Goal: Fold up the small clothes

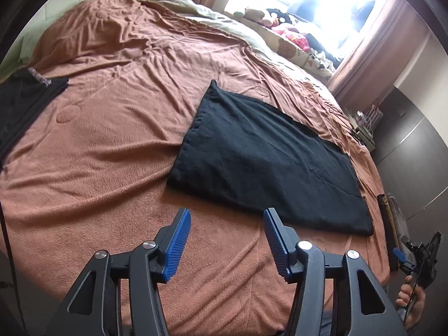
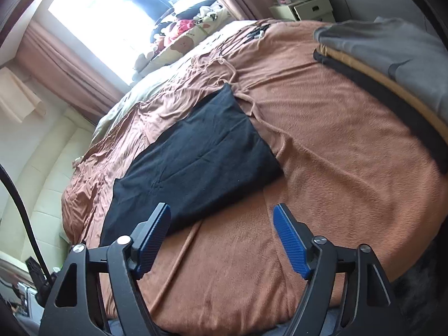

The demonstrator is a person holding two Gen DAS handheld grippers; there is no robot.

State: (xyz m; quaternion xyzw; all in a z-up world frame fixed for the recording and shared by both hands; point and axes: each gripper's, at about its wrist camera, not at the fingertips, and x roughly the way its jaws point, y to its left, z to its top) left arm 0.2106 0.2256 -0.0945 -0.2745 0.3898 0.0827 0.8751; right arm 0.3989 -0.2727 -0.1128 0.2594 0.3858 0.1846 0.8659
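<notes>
A black cloth point(image 1: 268, 162), folded flat into a rough rectangle, lies on the brown blanket point(image 1: 112, 140) of a bed. In the left wrist view my left gripper point(image 1: 226, 212) hovers just short of the cloth's near edge, open, with only blanket between its blue pads. The right wrist view shows the same cloth point(image 2: 193, 159) ahead and to the left. My right gripper point(image 2: 222, 207) is open over the blanket point(image 2: 336, 168), its left pad close to the cloth's near edge and nothing held. A hand point(image 1: 408, 299) shows at the left view's lower right.
A stack of folded clothes point(image 2: 392, 56), grey on tan on black, sits at the bed's right side. Another black garment point(image 1: 25, 103) lies at the far left. Pillows and soft toys point(image 1: 294, 36) line the window end. A pale nightstand point(image 2: 305, 8) stands beyond the bed.
</notes>
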